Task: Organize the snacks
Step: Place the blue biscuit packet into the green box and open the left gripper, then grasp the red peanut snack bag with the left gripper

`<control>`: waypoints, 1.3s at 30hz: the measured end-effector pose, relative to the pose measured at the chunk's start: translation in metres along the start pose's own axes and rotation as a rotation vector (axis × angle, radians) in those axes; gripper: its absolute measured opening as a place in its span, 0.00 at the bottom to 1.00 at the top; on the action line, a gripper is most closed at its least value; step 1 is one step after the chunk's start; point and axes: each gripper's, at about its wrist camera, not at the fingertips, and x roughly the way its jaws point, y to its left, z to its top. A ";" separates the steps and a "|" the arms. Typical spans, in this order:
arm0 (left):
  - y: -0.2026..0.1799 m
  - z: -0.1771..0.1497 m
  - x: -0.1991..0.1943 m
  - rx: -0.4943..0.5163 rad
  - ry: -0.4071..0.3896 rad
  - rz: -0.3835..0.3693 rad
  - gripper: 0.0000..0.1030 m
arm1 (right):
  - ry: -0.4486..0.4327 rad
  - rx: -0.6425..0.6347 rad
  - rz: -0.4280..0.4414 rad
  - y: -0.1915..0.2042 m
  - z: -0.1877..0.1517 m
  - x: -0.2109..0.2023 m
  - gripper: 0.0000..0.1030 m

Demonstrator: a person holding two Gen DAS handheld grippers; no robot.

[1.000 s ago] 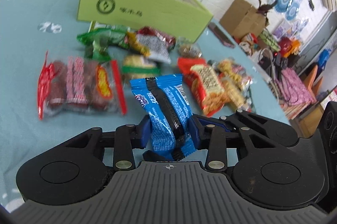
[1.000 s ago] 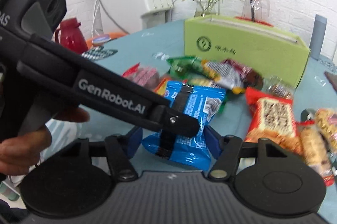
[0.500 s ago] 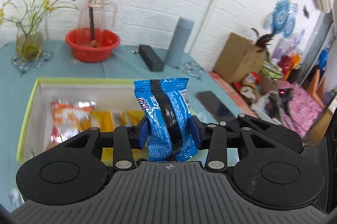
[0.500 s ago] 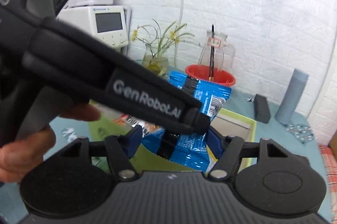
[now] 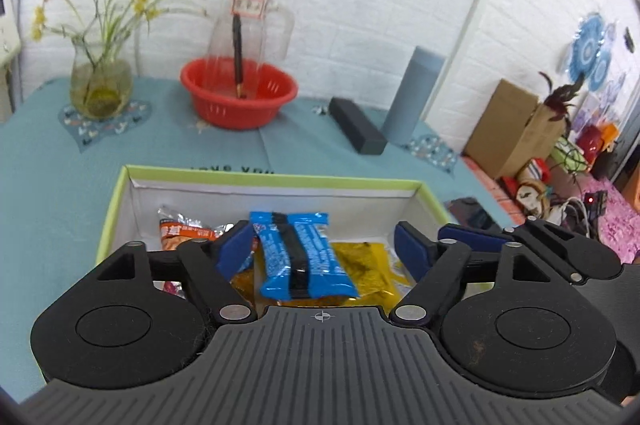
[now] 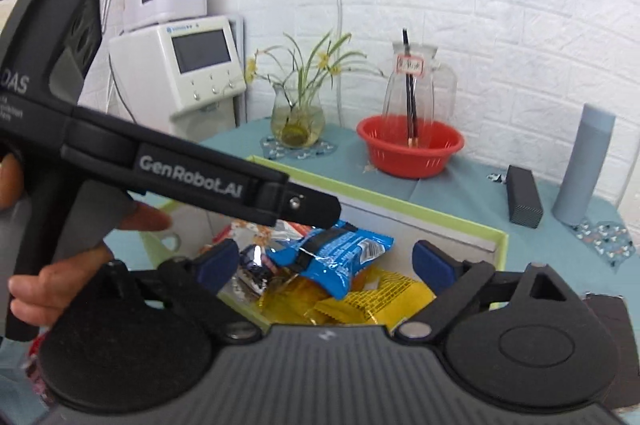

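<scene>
Since the frames a second earlier, both views have swung from the loose snacks on the teal tablecloth to the open green box; the blue cookie packet, then pinched in both grippers, is now released.

Left gripper (image 5: 322, 249): jaws opening, pads spread wide. The blue cookie packet (image 5: 302, 257) sits between them, lower centre of the left wrist view; the left pad lies at its edge, the right pad is clear of it. No grip evident.

Right gripper (image 6: 328, 265): jaws also opening, pads well apart. The same packet shows at centre of the right wrist view, tilted, with neither pad pressing on it. The left gripper's body crosses the upper left of that frame, held in a hand (image 6: 52, 265).

Location: the packet rests inside the green box (image 5: 120, 209), on top of yellow packets (image 5: 366, 267), just beside an orange-and-silver packet (image 5: 182, 231) toward the box's left end.

Handling, judged: the packet looks light, in thin glossy film that crinkles and probably slides on the foil wrappers beneath. A dark band runs around its middle; the contents are likely brittle biscuits, so a hard squeeze could crack them. If it needs re-seating, the best hold would be across the narrow width at mid-length, as the pads are now aligned, with gentle closure. The crimped ends would deform and offer poor purchase.

Behind the box: red basin (image 5: 239, 93), glass jug, flower vase.
</scene>
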 end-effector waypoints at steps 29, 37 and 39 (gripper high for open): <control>-0.072 -0.172 -0.067 -0.020 0.260 -0.219 0.76 | 0.114 0.102 -0.099 0.077 -0.145 -0.105 0.91; -0.066 -0.180 -0.063 0.019 0.279 -0.179 0.36 | 0.174 0.093 -0.007 0.092 -0.150 -0.096 0.91; -0.063 -0.188 -0.074 0.019 0.283 -0.183 0.36 | 0.172 0.089 0.014 0.105 -0.152 -0.102 0.91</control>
